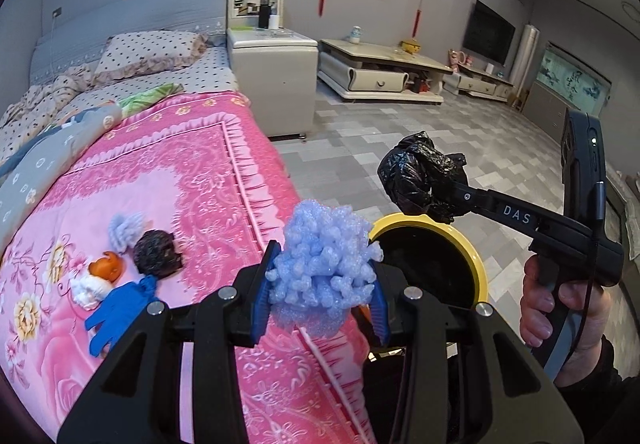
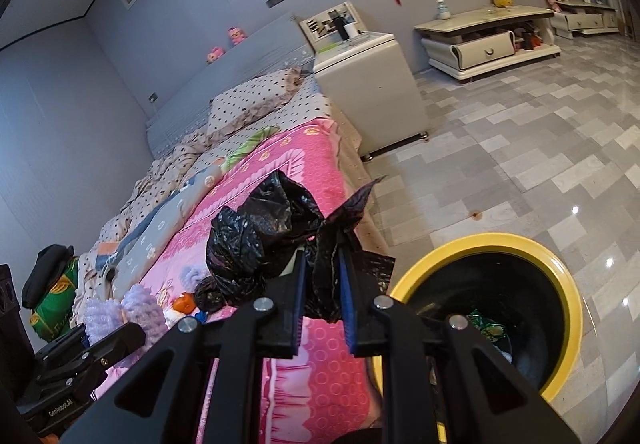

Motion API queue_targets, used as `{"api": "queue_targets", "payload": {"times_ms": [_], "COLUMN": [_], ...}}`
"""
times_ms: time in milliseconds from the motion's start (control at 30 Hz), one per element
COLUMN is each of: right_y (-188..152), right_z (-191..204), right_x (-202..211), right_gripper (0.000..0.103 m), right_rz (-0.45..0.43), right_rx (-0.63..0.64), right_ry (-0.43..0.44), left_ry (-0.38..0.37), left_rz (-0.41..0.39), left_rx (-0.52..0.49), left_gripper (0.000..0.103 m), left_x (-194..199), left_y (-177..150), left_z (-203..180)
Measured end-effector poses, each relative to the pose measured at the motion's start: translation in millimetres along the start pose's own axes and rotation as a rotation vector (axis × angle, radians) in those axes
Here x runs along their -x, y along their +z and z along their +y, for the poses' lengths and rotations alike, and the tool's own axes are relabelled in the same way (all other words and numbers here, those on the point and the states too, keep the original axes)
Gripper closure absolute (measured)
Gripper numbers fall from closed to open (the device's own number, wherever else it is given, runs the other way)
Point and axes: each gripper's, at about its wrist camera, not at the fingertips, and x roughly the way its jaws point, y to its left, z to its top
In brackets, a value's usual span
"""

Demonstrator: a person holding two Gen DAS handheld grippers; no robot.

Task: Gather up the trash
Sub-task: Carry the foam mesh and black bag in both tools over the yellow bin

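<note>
We find the left tongs (image 1: pixel 322 284) clamped on a blue foam wad (image 1: pixel 326 264); right tongs (image 2: pixel 324 296) clenched on a black bag (image 2: pixel 272 240); the yellow-rimmed bin (image 2: pixel 560 276) lies just right of both, nearer the right.

Both fisheye wrist views look forward and downward along their own fingers, close above the pink bedspread (image 1: pixel 168 179) edge. Both share the yellow-rimmed bin (image 2: pixel 568 284), bed, white cabinet (image 1: pixel 276 71) and grey wall.
</note>
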Motion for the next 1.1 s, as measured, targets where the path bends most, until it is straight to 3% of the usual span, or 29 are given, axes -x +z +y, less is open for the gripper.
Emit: {"api": "queue_targets", "payload": {"times_ms": [667, 1100], "right_y": [-10.9, -33.4], "right_z": [-109.6, -156.6], "right_x": [20.2, 3.1], "right_gripper": [0.088, 0.088], "right_rz": [-0.066, 0.001], "right_rx": [-0.209, -0.298], "right_ry": [-0.165, -0.240], "left_ry": [-0.089, -0.095], "left_rz": [0.138, 0.232], "left_rx": [-0.005, -0.030], "left_gripper": [0.065, 0.065], "left_x": [-103.7, -165.6], "left_y": [2.7, -13.0], "left_z": [-60.9, -84.4]}}
